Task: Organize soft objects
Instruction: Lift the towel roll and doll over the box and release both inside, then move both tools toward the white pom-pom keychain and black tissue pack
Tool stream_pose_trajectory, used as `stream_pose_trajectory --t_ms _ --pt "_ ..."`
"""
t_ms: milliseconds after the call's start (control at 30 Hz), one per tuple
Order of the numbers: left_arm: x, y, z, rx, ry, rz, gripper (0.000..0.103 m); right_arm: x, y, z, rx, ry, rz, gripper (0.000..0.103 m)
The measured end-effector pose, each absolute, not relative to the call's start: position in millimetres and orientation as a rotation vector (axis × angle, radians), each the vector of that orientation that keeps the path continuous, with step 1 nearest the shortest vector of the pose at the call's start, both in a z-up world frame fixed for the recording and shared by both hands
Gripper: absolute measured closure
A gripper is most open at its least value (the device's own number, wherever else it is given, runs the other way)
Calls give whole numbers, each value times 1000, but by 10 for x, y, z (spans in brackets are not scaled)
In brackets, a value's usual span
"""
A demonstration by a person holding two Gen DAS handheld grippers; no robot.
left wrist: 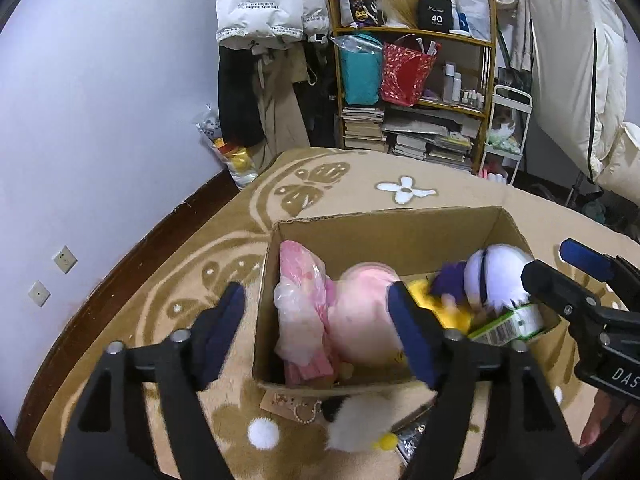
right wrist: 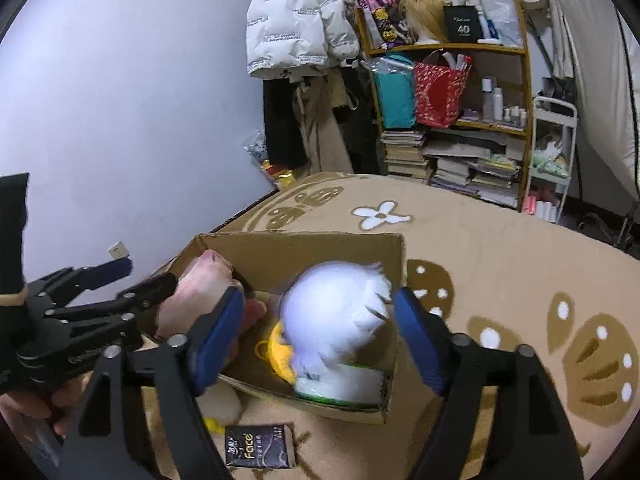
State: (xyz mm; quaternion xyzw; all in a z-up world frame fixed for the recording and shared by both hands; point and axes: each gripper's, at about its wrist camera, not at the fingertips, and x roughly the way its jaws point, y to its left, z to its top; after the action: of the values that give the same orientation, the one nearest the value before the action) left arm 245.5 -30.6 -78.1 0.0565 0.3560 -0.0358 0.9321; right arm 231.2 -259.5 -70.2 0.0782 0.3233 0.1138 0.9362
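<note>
Nearest to me, my left tool (left wrist: 316, 328) was spread wide with nothing between its blue-padded fingers (left wrist: 412, 336); one finger sat outside the cardboard box's (left wrist: 384, 228) left wall, the other over its inside. Just below it on the carpet (left wrist: 192, 248) lay a fluffy white plush (left wrist: 356, 424) with a yellow bit, touching the box's near edge, and a round white pom-pom (left wrist: 263, 433) beside it.

My right tool (right wrist: 320, 328) was also wide open and held nothing, its fingers flanking a white-haired plush doll (right wrist: 340, 312) that stood in the box's right end on a green-and-white pack (right wrist: 344, 388); the doll was blurred. A dark tissue packet (right wrist: 260, 446) lay flat on the carpet just in front of the box.

Inside, from the left wall: a pink thing in crinkly clear plastic (left wrist: 300, 300), a smooth round pink plush (left wrist: 364, 312), then a yellow soft toy (left wrist: 440, 304) pressed against the doll. The box was nearly full.

Beyond it the short-pile tan carpet, patterned with butterflies and a white flower (left wrist: 406, 190), lay open to the wooden shelf (left wrist: 416, 34) of bags and stacked books.
</note>
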Motion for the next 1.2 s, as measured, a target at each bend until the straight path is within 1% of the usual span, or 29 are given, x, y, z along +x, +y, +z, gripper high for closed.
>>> stream_pose_trajectory --t_ms 100,167,200,433,567,700,900,1067,1200 --pt "2394 -292 -755 130 724 -54 16 2303 -2605 -685 167 669 226 9" --pt "2346 -268 -735 136 728 -39 8 2280 -2613 -673 181 678 223 2" --pt "2326 -250 -722 131 730 -37 7 2255 -2617 -658 187 677 222 0" --pt "2112 -115 -593 110 741 -30 3 2056 -2536 -532 179 663 232 0" --pt "1938 -43 -495 74 749 -37 3 1907 -2499 -477 184 654 235 0" --pt "1762 2 -440 109 734 -16 2 1774 -2461 -447 179 658 236 0" --pt "1602 115 -415 98 761 -17 2 1593 -2431 -404 180 654 229 0" --pt "1508 226 -464 81 769 0 2 1446 -2415 -446 186 653 224 0" --pt "1538 265 -550 66 793 2 2 1389 -2387 -593 209 686 231 0"
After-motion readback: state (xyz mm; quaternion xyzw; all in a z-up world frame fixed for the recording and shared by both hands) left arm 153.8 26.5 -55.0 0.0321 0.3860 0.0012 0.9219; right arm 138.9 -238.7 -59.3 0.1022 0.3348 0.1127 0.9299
